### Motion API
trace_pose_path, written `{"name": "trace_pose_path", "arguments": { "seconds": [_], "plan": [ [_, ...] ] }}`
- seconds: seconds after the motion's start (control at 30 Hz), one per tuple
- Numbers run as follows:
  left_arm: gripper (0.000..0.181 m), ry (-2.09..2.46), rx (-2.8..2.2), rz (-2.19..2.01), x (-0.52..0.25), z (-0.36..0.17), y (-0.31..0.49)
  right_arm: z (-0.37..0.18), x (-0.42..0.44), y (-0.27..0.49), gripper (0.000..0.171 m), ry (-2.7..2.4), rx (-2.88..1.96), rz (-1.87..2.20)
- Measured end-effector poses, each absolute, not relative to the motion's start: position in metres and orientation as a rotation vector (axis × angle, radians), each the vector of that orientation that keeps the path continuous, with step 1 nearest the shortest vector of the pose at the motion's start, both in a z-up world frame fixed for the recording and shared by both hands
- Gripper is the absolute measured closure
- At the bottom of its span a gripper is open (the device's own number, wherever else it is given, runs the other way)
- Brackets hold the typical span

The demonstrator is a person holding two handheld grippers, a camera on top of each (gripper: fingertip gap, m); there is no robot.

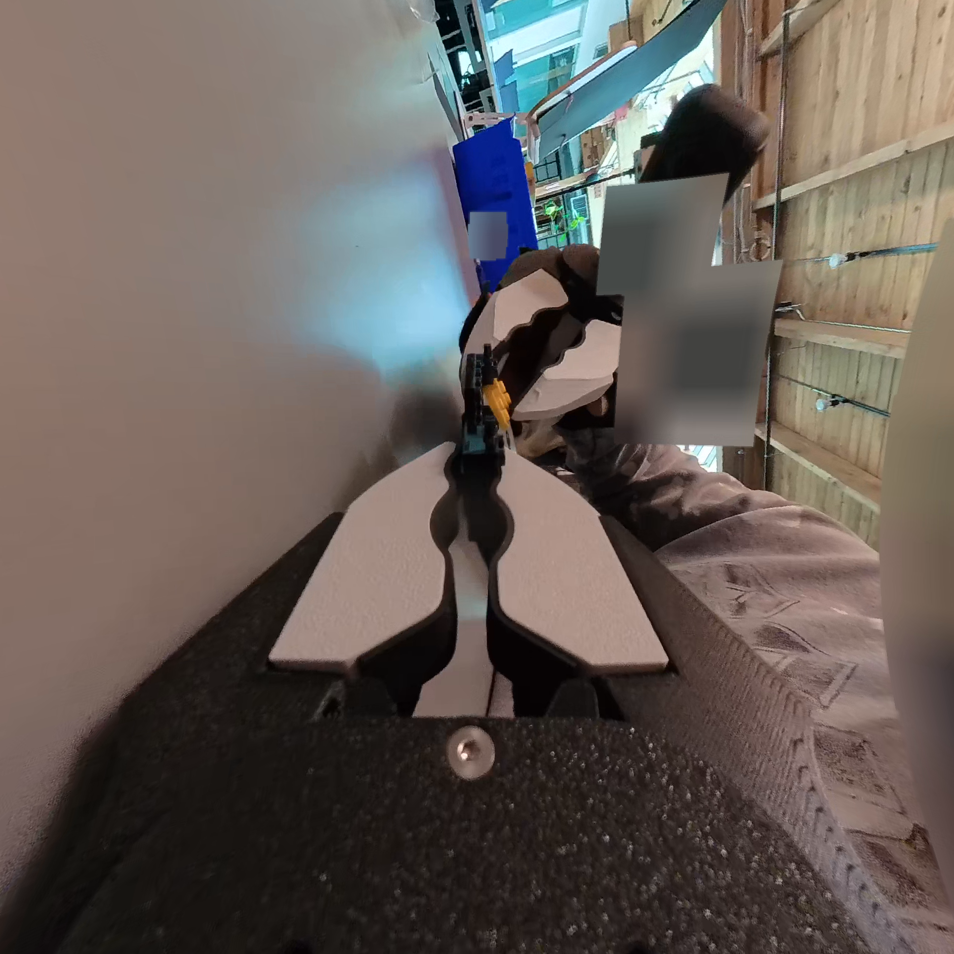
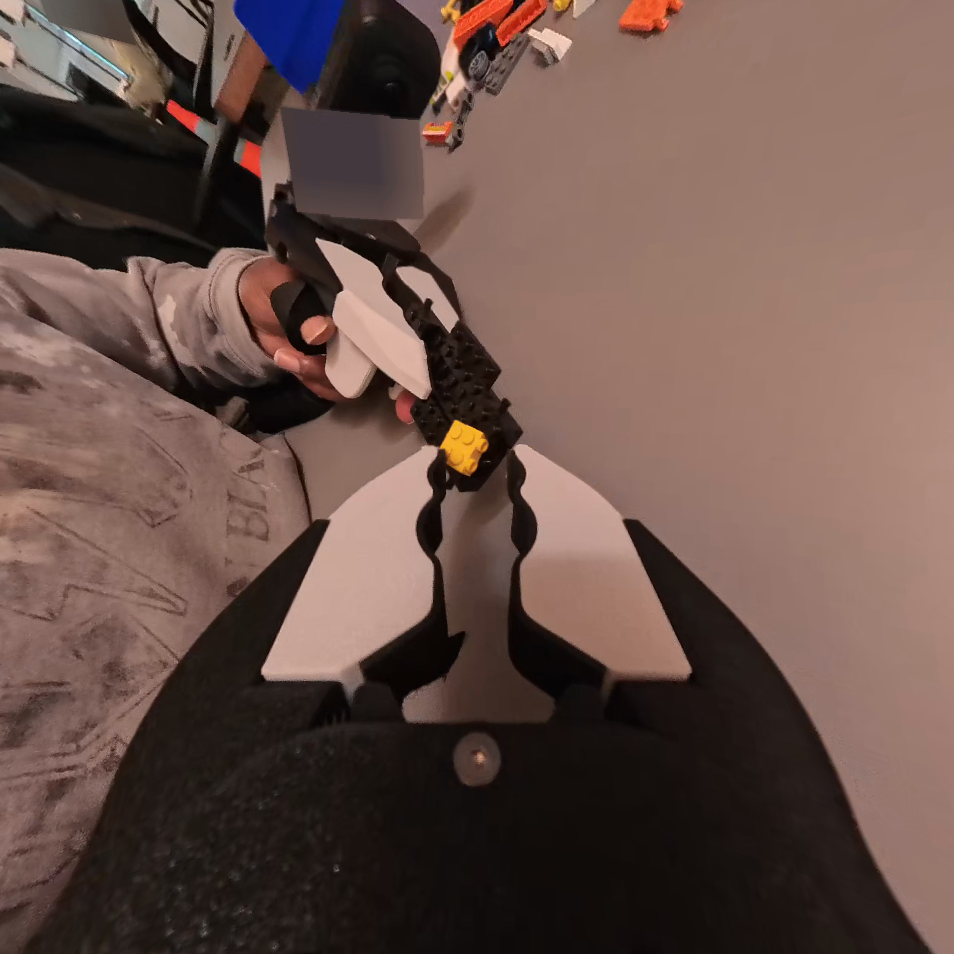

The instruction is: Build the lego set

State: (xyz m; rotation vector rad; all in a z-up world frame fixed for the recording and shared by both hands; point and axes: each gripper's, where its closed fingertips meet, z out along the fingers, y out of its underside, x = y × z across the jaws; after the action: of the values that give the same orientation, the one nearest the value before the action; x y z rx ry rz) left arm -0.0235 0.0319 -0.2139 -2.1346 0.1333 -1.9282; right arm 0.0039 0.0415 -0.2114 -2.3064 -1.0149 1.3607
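Left gripper (image 1: 477, 457) clamped black assembly (image 2: 464, 382) endwise; right gripper (image 2: 472, 457), jaws apart, straddled its yellow brick (image 2: 463, 446) end.

A black studded lego base (image 2: 464, 382) hangs above the grey surface, tilted with its long axis running from 11 o'clock to 5 o'clock in the right wrist view. A yellow two-by-two brick (image 2: 463, 446) sits on its near end, at 6 o'clock. Loose orange, white and dark pieces (image 2: 495, 36) lie well apart at 12 o'clock.
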Motion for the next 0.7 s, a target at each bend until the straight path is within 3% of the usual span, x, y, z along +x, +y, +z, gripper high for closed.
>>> {"name": "trace_pose_path", "arguments": {
  "seconds": [0.27, 0.7],
  "plan": [
    [0.175, 0.117, -2.137, -1.909, -0.026, -0.215, 0.035, -0.211, 0.004, 0.043, 0.161, -0.861, -2.364, 1.479],
    [0.175, 0.061, -2.121, -1.889, -0.030, -0.216, 0.043, -0.207, 0.013, 0.061, 0.162, -0.576, -2.297, 1.352]
  ]
}}
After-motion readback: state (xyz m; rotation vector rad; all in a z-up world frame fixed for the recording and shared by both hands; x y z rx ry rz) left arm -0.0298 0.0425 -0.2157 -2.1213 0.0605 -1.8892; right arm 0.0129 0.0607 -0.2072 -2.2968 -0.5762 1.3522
